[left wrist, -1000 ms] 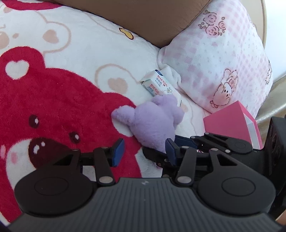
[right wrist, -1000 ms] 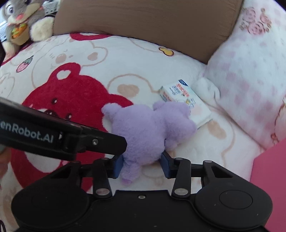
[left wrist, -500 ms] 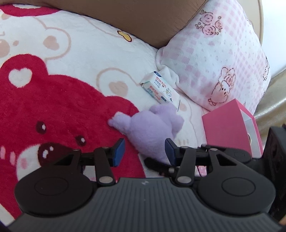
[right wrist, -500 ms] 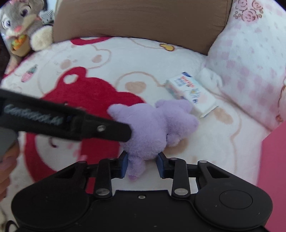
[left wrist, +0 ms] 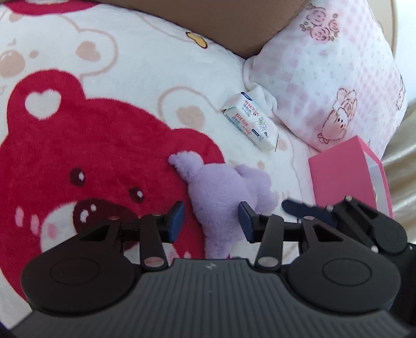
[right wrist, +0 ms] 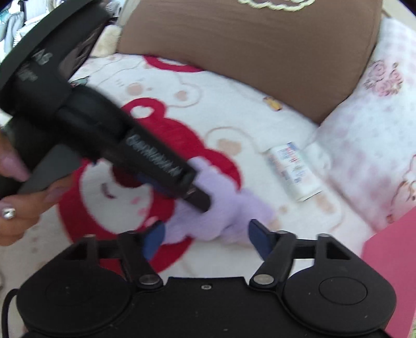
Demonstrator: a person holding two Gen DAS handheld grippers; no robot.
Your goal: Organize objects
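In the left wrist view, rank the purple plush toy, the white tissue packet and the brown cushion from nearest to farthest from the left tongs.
1. purple plush toy: lying on the blanket between the fingers of the left tongs, which are closing.
2. white tissue packet: farther up, right of centre, beside the pink pillow.
3. brown cushion: farthest, along the top edge.

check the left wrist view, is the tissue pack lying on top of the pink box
No, the tissue pack lies on the bear blanket beside the checked pillow, apart from the pink box.
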